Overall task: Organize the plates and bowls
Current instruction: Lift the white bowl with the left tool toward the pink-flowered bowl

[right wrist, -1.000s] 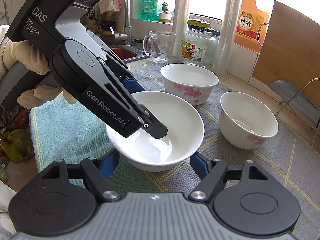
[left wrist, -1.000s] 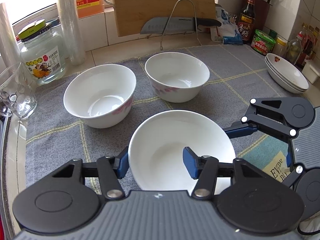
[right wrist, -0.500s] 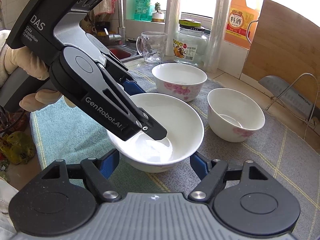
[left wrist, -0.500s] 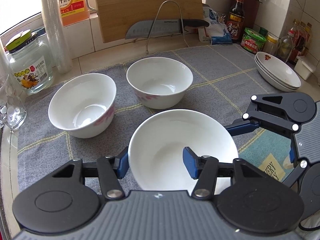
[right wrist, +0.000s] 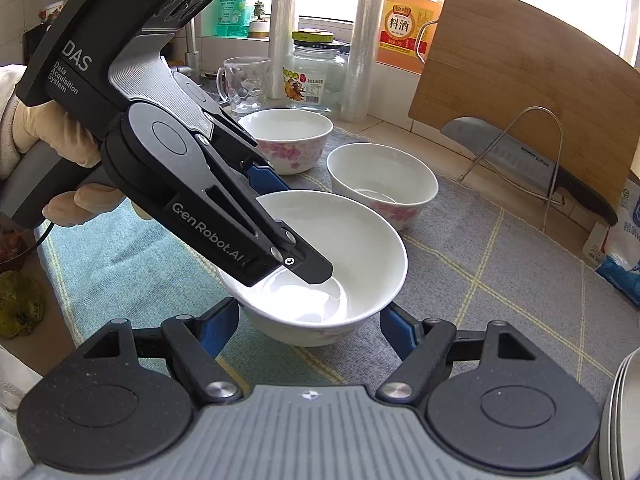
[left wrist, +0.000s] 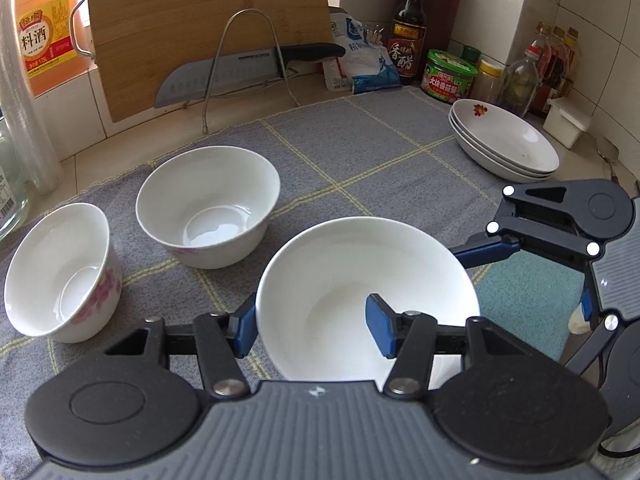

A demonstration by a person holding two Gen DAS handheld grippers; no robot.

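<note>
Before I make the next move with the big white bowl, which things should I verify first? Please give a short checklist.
1. Grip of the left tongs on the big bowl: one finger inside, one outside the wall, closed on it. Ok.
2. Right tongs: open, fingers on either side of the bowl's near side. Whether they touch it: cannot tell.
3. Big bowl is empty: ok.
4. Bowl is lifted off the cloth: cannot tell.
5. Two small bowls stand upright, apart from the held bowl: ok.
6. Bare cloth lies between the bowl and the plate stack: ok.
</note>
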